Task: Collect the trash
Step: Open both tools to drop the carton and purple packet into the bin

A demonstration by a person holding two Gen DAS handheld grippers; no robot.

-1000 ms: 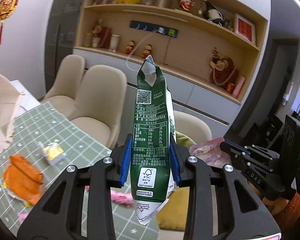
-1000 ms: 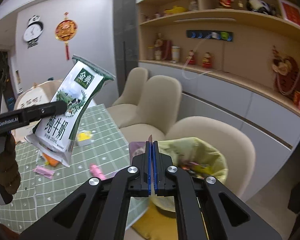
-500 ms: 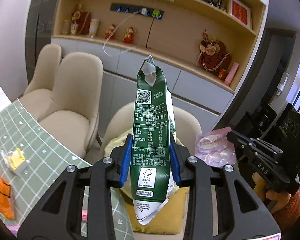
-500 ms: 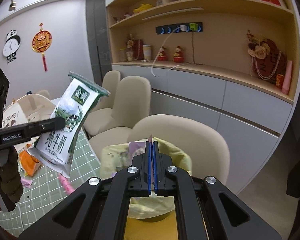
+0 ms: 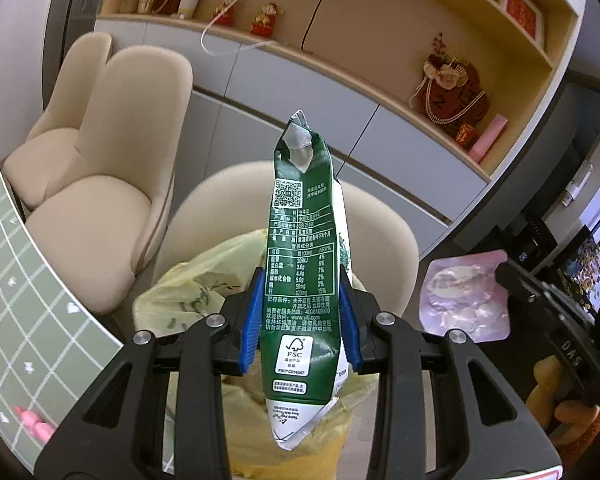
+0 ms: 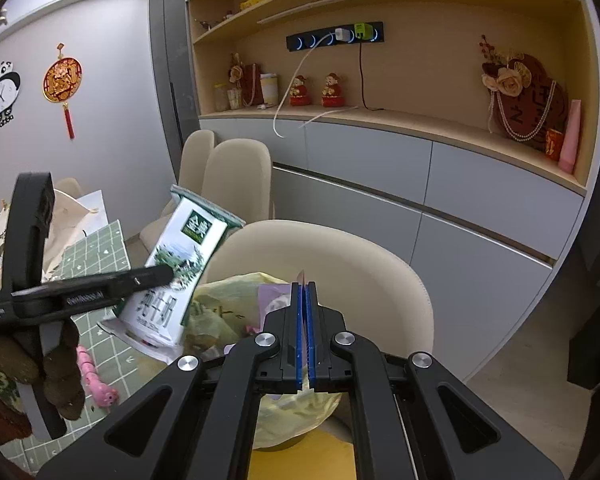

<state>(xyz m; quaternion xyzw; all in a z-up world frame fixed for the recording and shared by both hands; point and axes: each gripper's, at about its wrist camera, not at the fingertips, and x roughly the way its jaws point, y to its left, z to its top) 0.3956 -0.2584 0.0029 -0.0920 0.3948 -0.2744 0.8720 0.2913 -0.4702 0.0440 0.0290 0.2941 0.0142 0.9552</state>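
- The green milk carton [image 5: 302, 280], crumpled and torn open at its top, stands upright between the blue pads [image 5: 251, 328] of the left gripper [image 5: 300, 328], which press on both of its sides.
- From the right wrist view the same carton [image 6: 180, 276] tilts over the table edge, just beside the bin's rim.
- The right gripper [image 6: 305, 336] has its jaws pressed together on a flat pink wrapper [image 5: 466, 296], seen edge-on as a thin sliver in its own camera.
- Below both grippers sits a bin lined with a yellow bag [image 5: 204, 280], with scraps already inside.
- A beige chair [image 6: 340, 264] stands behind the bin.
- The table with a green grid cloth [image 5: 28, 300] lies to the left, with a pink scrap [image 6: 96, 380] on it.
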